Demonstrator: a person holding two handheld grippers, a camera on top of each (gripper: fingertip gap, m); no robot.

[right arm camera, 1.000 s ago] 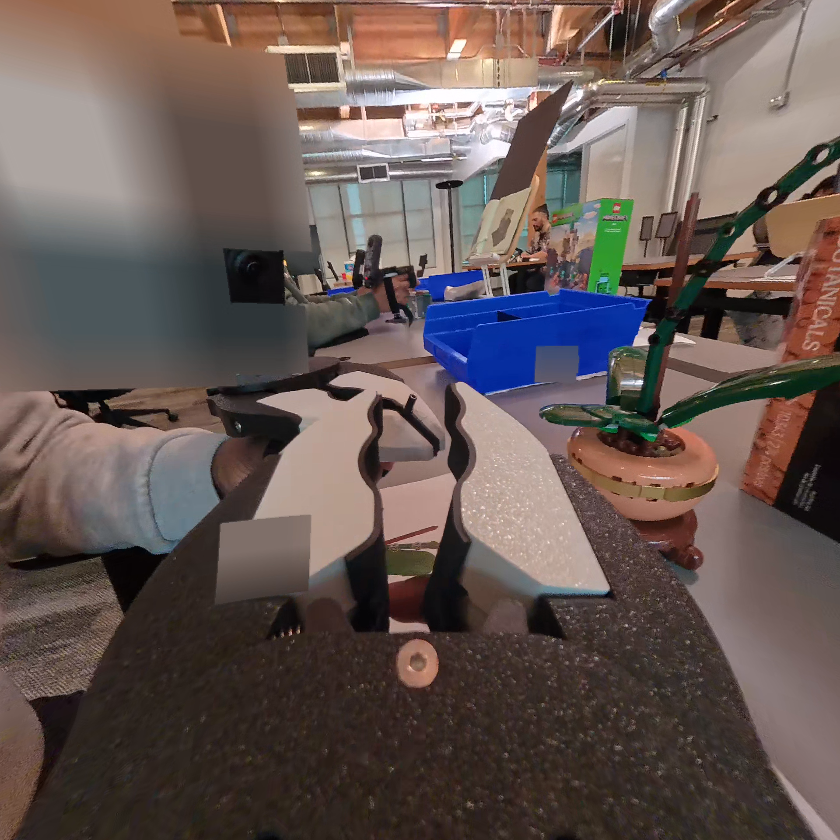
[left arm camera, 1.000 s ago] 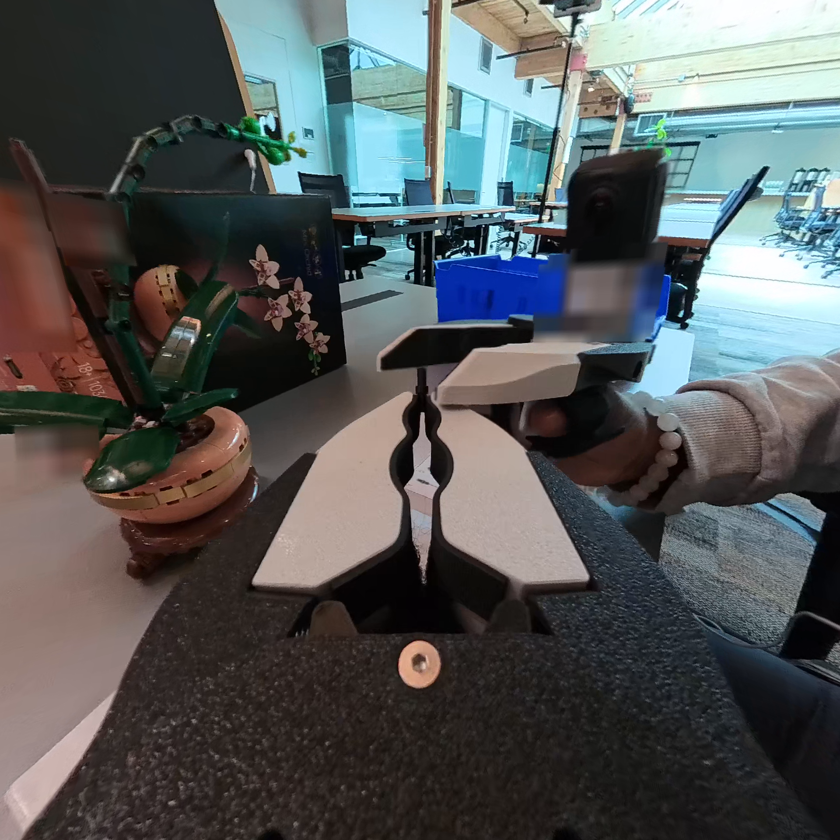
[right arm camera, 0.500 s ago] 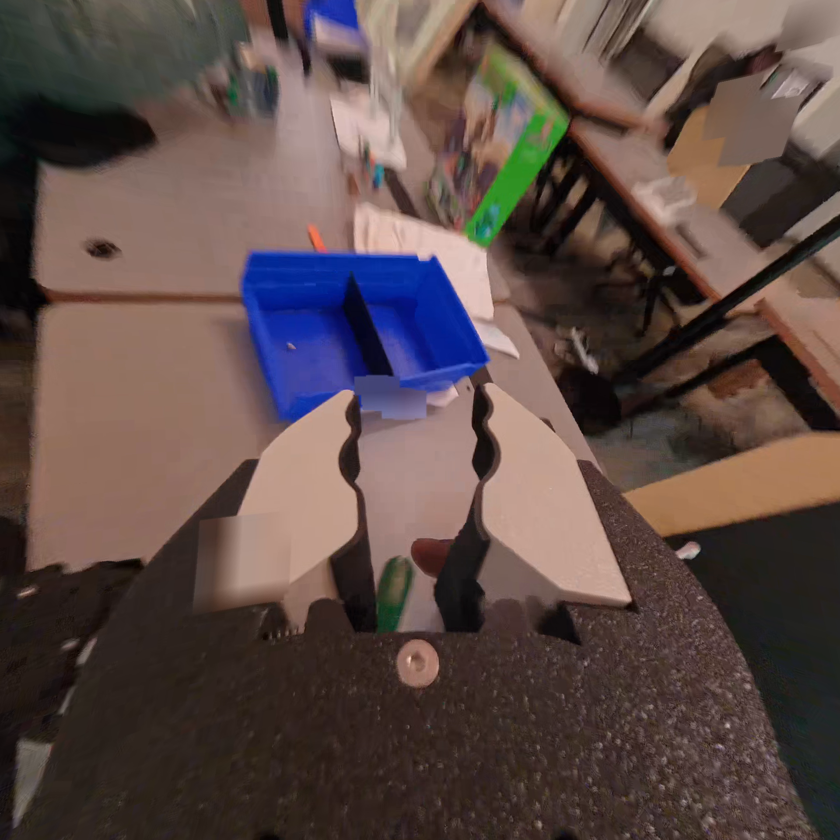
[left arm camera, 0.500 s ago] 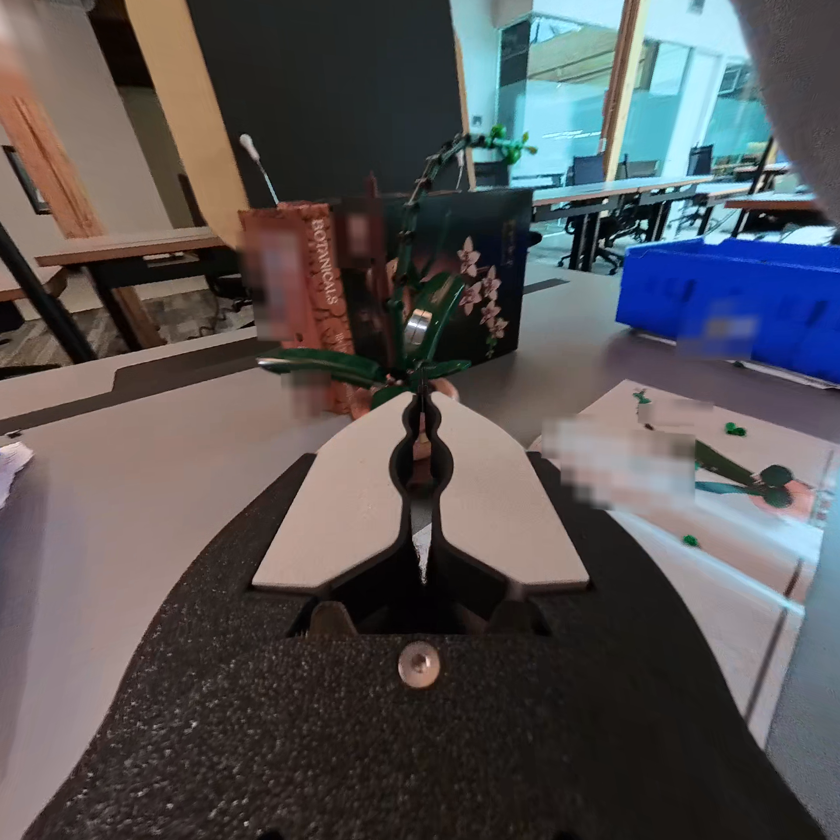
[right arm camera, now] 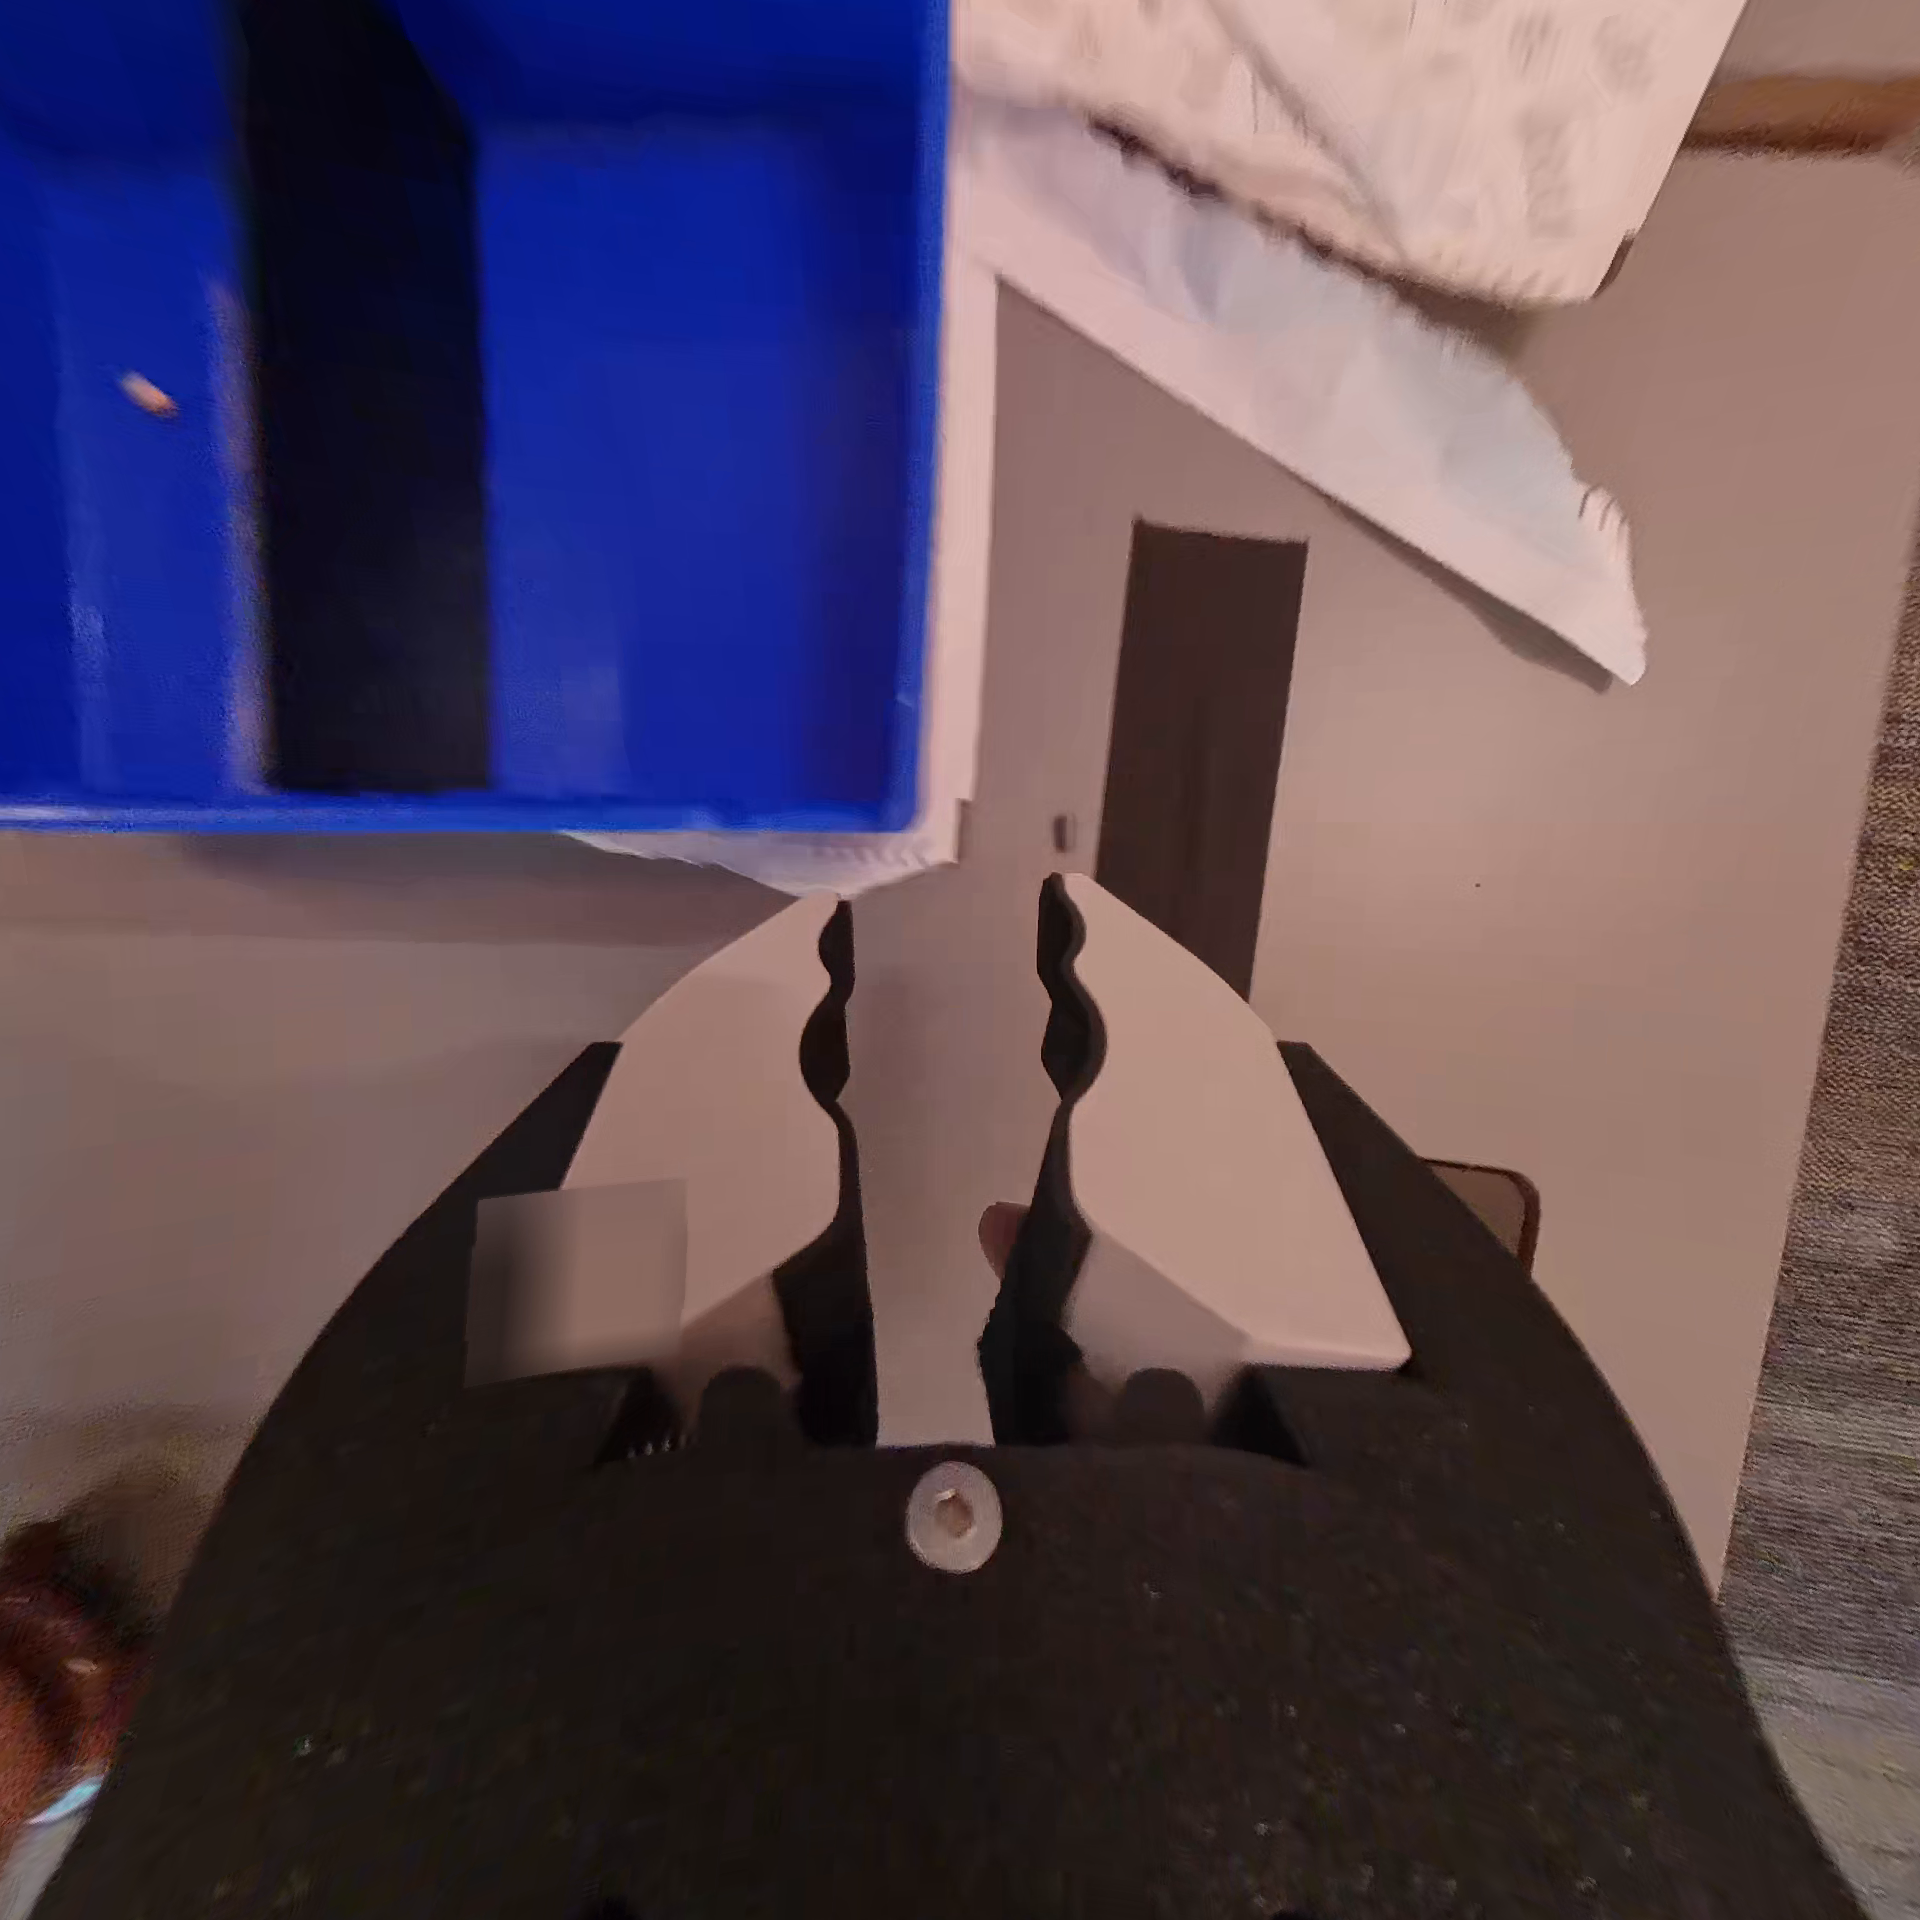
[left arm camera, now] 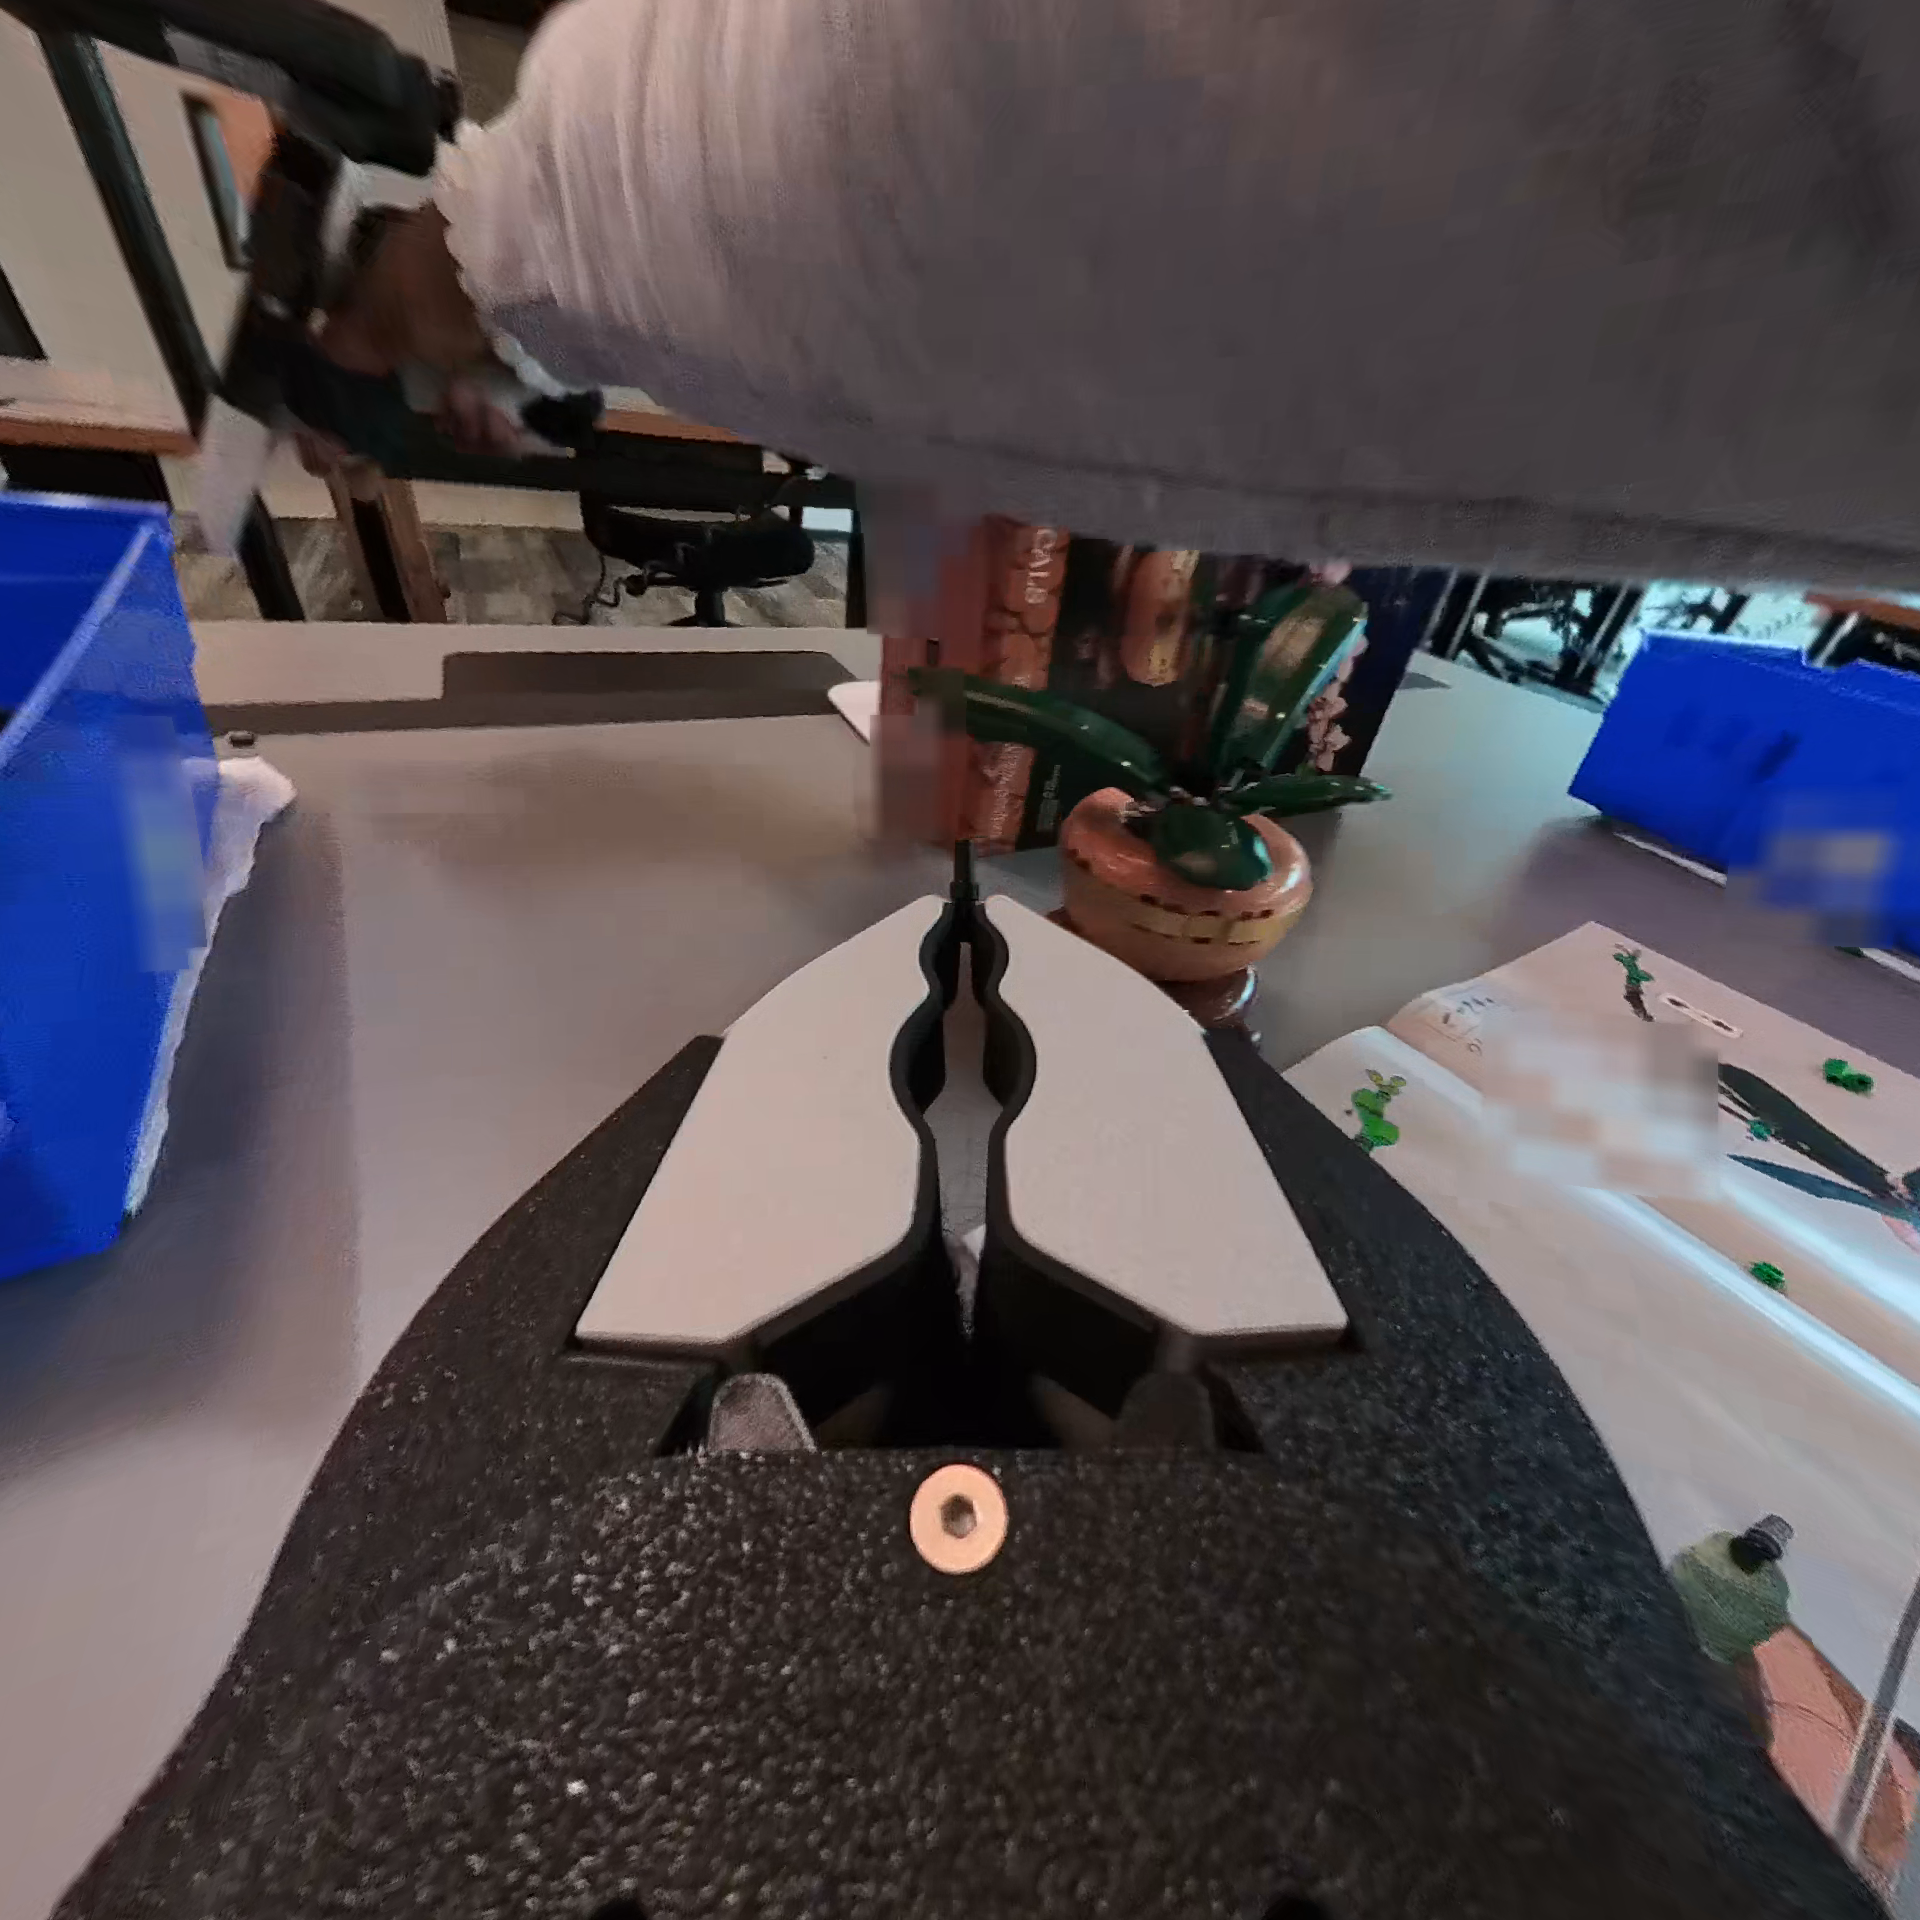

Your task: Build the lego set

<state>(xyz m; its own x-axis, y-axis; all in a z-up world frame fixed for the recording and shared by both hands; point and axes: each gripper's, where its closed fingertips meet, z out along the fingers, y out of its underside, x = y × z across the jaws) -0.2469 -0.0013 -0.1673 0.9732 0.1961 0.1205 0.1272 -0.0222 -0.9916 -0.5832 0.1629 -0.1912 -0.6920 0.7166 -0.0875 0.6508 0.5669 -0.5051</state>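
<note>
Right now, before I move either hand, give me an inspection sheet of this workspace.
Surface: grey table, mostly bare near the left gripper.
Things: brick-built plant in a tan pot; open instruction booklet with small green pieces on it.
Clutter: blue divided bin resting on white paper; dark printed box behind the plant.
Grippers: left gripper shut on a thin black pin; right gripper open, nothing between its fingers, near the bin's corner.
Cables: nothing seen.
Surroundings: grey sleeve overhead; desks, chair behind.

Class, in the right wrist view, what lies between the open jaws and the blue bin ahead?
Bare grey tabletop and a white paper edge protruding beneath the blue plastic bin.
</note>
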